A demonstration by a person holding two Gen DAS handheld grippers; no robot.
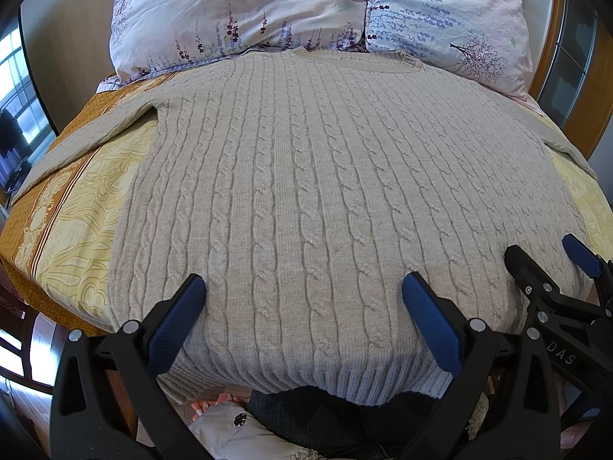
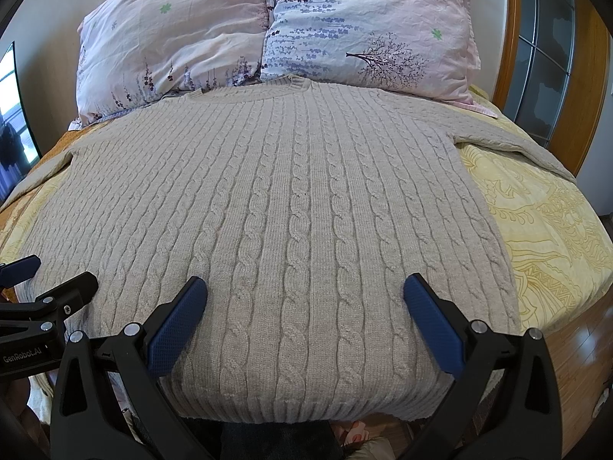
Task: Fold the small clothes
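A beige cable-knit sweater [image 1: 306,176] lies flat on the bed, collar toward the pillows, hem hanging over the near edge; it also shows in the right wrist view [image 2: 291,207]. Its sleeves spread to both sides. My left gripper [image 1: 304,295] is open and empty, hovering over the lower left part of the sweater near the hem. My right gripper [image 2: 305,295] is open and empty over the lower right part. The right gripper also shows in the left wrist view [image 1: 551,264], and the left gripper at the left edge of the right wrist view [image 2: 53,276].
Two floral pillows [image 1: 245,11] [image 2: 364,27] lie at the head of the bed. A yellow and orange patterned bedspread [image 2: 536,222] covers the bed. A wooden headboard frame [image 2: 513,38] stands at right. Wooden floor [image 2: 574,345] shows beside the bed.
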